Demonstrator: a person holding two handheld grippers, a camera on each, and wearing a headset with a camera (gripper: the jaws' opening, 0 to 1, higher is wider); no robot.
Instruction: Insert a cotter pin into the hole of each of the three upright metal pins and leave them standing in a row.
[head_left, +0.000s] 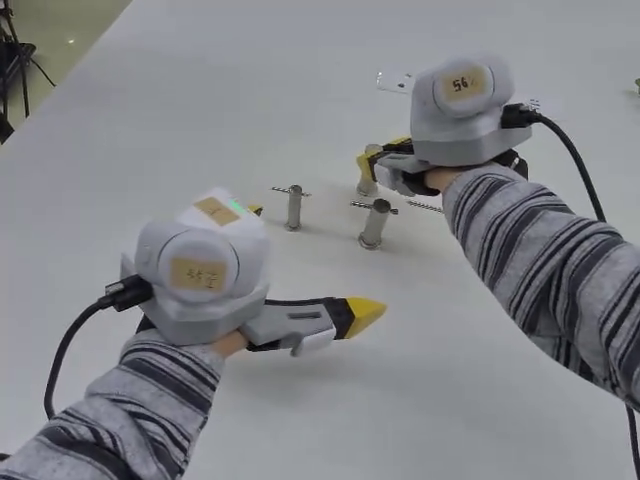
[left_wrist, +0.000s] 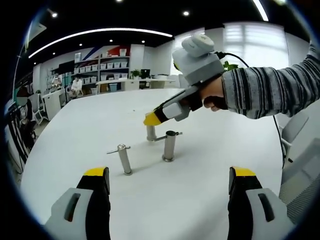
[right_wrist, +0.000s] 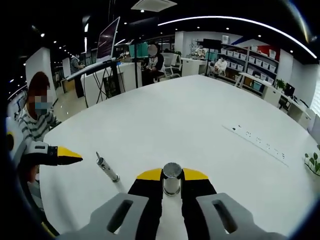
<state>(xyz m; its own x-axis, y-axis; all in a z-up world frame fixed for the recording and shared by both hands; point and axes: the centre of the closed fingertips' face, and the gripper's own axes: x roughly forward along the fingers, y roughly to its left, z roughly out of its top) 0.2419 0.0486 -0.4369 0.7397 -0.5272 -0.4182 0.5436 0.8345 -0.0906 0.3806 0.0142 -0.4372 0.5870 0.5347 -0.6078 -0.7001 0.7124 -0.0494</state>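
Metal pin (right_wrist: 172, 181) upright, clamped betw. right gripper (right_wrist: 172, 175) jaws; left gripper (left_wrist: 169, 173) jaws apart, empty.

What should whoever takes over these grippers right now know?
Left gripper: jaws open, empty, on the near side of the row.
Right gripper: jaws shut on the third pin, which stands upright.
Done: the near pin and the middle pin stand with cotter pins through them.
Left: the third pin shows no cotter pin; a thin piece by the right sleeve may be it.
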